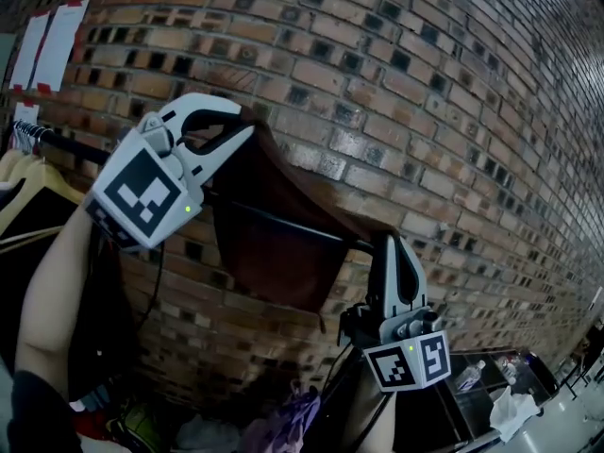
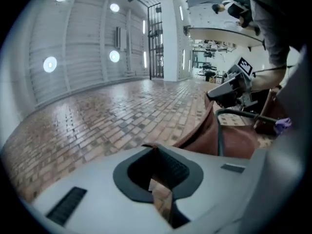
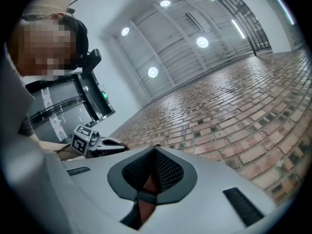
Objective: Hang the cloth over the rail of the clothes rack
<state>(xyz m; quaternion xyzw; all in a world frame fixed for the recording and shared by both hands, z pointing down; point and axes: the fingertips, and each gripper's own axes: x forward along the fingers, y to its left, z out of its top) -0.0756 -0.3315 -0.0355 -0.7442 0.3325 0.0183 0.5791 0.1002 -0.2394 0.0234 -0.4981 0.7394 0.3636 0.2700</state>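
The cloth (image 1: pixel 274 239), a dark brown piece, is hanging spread along the right-hand stretch of the rail (image 1: pixel 302 229) in front of the brick wall (image 1: pixel 425 92). Its top edge is running above the rail from one gripper to the other, while its lower part is drooping below the bar.

The left gripper (image 1: pixel 238 138) is pinching the upper left corner with its jaws closed down on a fold of the fabric; the right gripper (image 1: pixel 392 245) is clamping the opposite corner lower along the rail, its jaws together with a sliver of brown showing between them.

In the left gripper view the fabric seems to be lying on both sides of the dark tube, so I am judging that the cloth is already going over the rail. The draping looks nearly done (though how evenly the two sides are falling is hard to tell). What is remaining, as I am reading it, is lowering the top edge onto the bar and letting go with both grippers.

Other garments (image 1: pixel 28 182) are hanging toward the rail's left end.

Nothing readable is showing: the paper sheets (image 1: pixel 52 45) pinned on the wall are too small to make out; the marker cube (image 1: pixel 142 196) is carrying only a black-and-white square pattern; no brand or label is appearing on the cloth.
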